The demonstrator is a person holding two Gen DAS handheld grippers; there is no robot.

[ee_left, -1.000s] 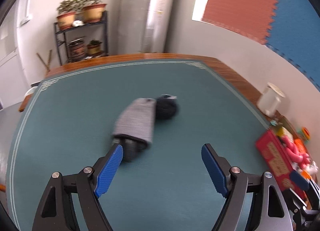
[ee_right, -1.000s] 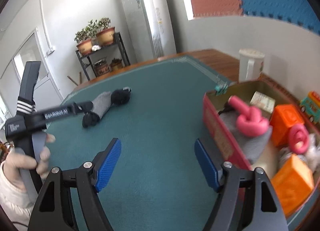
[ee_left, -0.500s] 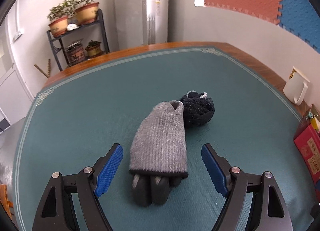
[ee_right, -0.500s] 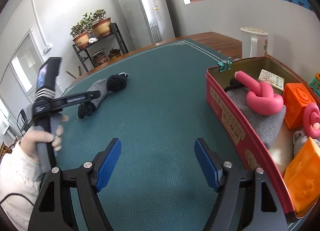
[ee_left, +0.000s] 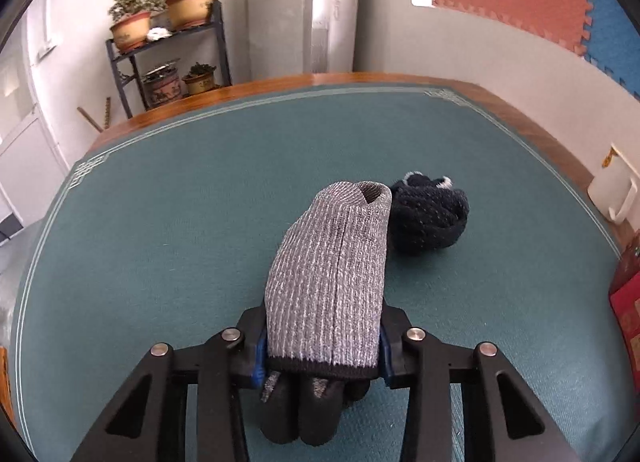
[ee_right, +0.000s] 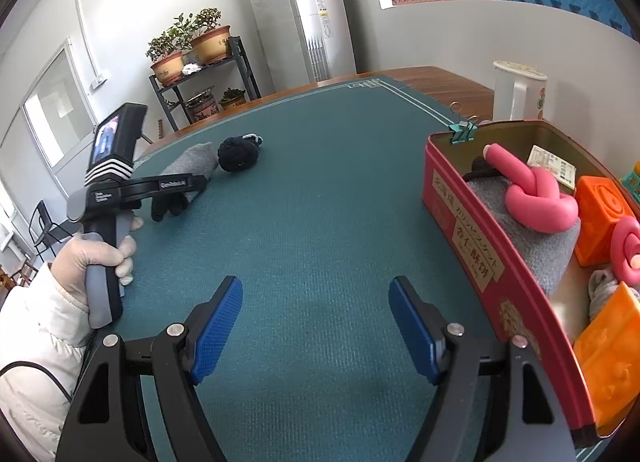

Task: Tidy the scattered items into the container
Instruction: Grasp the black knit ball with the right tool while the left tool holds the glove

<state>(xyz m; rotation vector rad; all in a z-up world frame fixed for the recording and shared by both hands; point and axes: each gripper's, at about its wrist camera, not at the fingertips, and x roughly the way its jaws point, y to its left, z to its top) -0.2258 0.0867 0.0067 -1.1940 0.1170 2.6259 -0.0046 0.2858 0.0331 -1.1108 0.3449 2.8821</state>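
My left gripper is shut on a grey knit glove with black fingertips, gripping it near the dark cuff band on the green table mat. A balled black sock lies just right of the glove's far end. In the right wrist view the left gripper holds the glove at far left, with the black sock beside it. My right gripper is open and empty over the mat, left of the red tin box, which holds pink knotted tubes, orange blocks and grey cloth.
A white jug stands behind the tin at the table's right edge; it also shows in the left wrist view. A teal binder clip sits on the tin's far corner. A plant shelf stands beyond the table.
My left gripper moved forward over the grey glove and its jaws closed on it. The right gripper stayed open and shifted slightly; the tin looks a little farther right.
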